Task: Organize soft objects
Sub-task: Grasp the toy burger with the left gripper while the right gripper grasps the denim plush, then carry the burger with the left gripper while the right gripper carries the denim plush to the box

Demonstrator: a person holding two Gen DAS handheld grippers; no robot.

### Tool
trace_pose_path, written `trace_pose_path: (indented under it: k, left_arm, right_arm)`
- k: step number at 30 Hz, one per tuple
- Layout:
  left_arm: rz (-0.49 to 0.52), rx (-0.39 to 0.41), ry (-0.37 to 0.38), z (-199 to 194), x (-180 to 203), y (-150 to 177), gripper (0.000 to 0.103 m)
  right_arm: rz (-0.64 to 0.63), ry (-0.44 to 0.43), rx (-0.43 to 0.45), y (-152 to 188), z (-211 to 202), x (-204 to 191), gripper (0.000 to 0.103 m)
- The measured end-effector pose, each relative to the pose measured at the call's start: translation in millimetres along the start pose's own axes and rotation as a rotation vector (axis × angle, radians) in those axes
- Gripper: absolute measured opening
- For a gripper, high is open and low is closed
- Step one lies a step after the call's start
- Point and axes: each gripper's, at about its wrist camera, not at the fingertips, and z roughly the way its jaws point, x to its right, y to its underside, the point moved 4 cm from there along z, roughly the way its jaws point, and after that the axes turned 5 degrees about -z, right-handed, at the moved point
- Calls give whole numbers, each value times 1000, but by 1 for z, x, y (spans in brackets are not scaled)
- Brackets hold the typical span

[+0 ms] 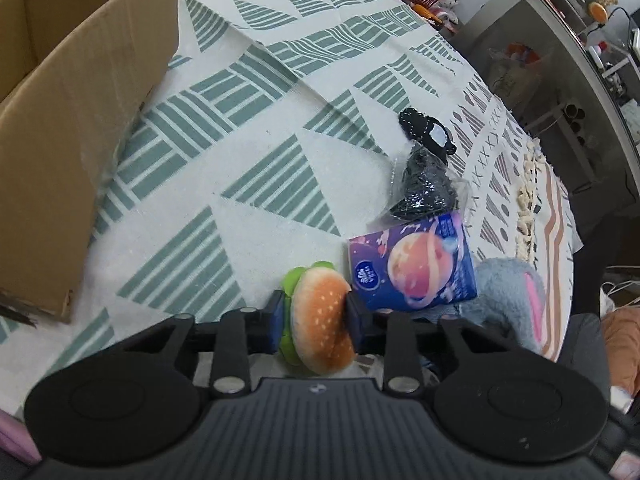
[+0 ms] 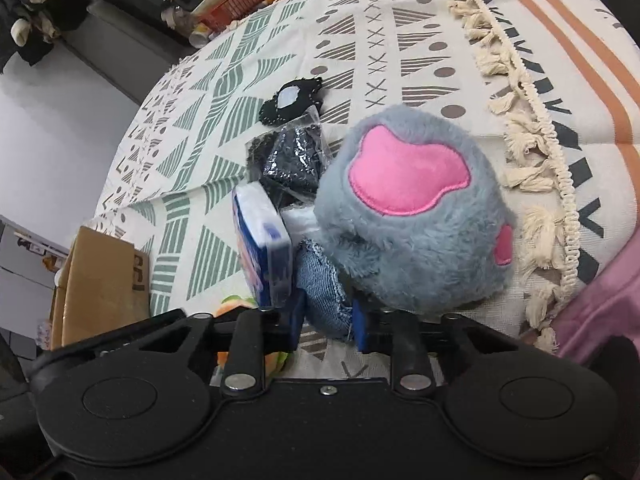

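Even, soft indoor light; edges bend strongly.

One burger plush [image 1: 320,312], one tissue pack [image 1: 412,266], one grey plush [image 2: 412,216], one box [image 1: 68,120].

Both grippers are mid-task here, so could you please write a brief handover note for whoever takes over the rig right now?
Left gripper: shut on the plush burger, just above the patterned cloth.
Right gripper: fingers around the denim piece under the grey plush paw; seems gripped.
On the cloth: tissue pack, black bagged item, black pouch.
Cardboard box sits to the left; its inside is not visible.
Done: two grasps. Left: presumably box both, then the remaining three.
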Motion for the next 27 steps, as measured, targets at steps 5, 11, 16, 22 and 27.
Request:
trace_pose_path:
  k: [5, 11, 16, 22, 27]
  left_arm:
    - [24, 26, -1, -15, 5, 1, 21]
    - [25, 73, 5, -41, 1, 0, 21]
    - [27, 119, -13, -69, -8, -5, 21]
    - [34, 195, -28, -106, -20, -14, 21]
    - [26, 236, -35, -127, -30, -20, 21]
  right_arm:
    - [-9, -19, 28, 1, -13, -4, 18]
    - [35, -78, 65, 0, -31, -9, 18]
    - [18, -140, 110, -3, -42, -31, 18]
    - [-11, -183, 128, -1, -44, -58, 18]
    - [-32, -204, 134, 4, -44, -75, 18]
